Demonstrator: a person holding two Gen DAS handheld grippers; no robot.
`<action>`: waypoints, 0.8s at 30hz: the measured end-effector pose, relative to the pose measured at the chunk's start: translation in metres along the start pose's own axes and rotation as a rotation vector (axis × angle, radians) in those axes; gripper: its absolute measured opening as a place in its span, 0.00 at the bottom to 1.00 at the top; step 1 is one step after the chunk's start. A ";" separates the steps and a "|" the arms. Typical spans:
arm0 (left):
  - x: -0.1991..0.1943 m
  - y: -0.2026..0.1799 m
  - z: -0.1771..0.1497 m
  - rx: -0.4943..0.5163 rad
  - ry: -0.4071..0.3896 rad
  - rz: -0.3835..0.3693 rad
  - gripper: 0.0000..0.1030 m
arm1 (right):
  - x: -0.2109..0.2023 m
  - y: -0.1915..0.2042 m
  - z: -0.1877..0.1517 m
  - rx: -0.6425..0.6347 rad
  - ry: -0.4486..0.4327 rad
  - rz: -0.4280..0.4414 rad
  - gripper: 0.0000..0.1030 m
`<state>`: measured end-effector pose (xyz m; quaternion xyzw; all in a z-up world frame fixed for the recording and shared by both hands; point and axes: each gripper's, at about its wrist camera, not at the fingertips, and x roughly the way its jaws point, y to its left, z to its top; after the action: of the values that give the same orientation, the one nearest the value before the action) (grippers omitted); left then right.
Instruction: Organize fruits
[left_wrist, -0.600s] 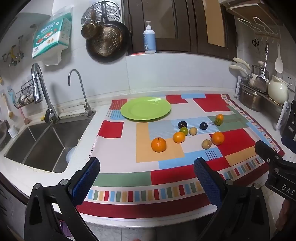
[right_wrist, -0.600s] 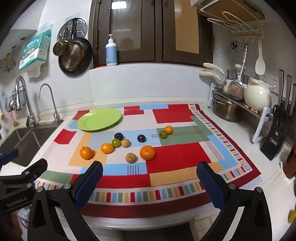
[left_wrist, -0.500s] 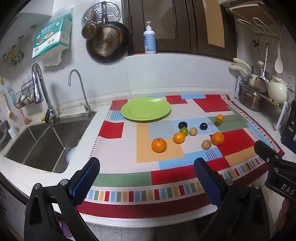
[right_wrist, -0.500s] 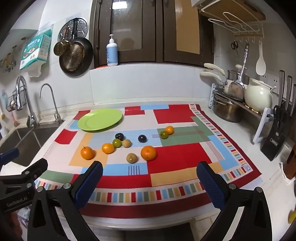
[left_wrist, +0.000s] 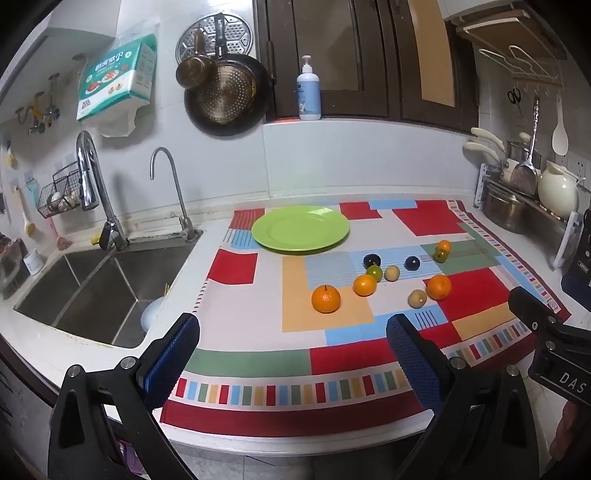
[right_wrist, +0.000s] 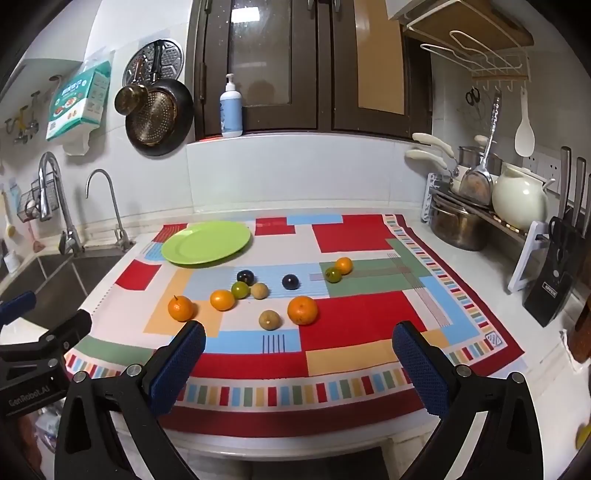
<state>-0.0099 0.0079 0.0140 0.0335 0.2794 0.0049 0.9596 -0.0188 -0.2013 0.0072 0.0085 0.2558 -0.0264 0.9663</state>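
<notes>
Barely any shift since a moment ago; both my grippers (left_wrist: 291, 347) (right_wrist: 299, 350) spread, empty, fruits (right_wrist: 302, 310) seemingly untouched, plate (left_wrist: 300, 229) bare

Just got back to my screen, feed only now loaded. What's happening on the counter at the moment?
Nothing is picked up yet. A person holds both grippers open and empty above the near edge of the patchwork cloth. The left gripper faces the stemmed orange; the right gripper faces the brownish fruit and the large orange. Ten small fruits lie loose on the cloth, and the green plate behind them holds nothing.
</notes>
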 end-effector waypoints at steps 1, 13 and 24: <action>0.000 0.000 0.000 0.001 -0.001 0.000 1.00 | -0.001 0.000 0.000 0.000 -0.001 0.000 0.99; -0.005 0.001 -0.001 0.001 -0.015 -0.011 1.00 | -0.007 0.001 0.001 0.001 -0.016 0.006 0.99; -0.010 0.000 0.001 0.002 -0.027 -0.018 1.00 | -0.009 -0.001 0.002 0.012 -0.011 0.012 0.99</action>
<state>-0.0175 0.0078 0.0202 0.0318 0.2668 -0.0045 0.9632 -0.0259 -0.2015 0.0138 0.0159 0.2502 -0.0221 0.9678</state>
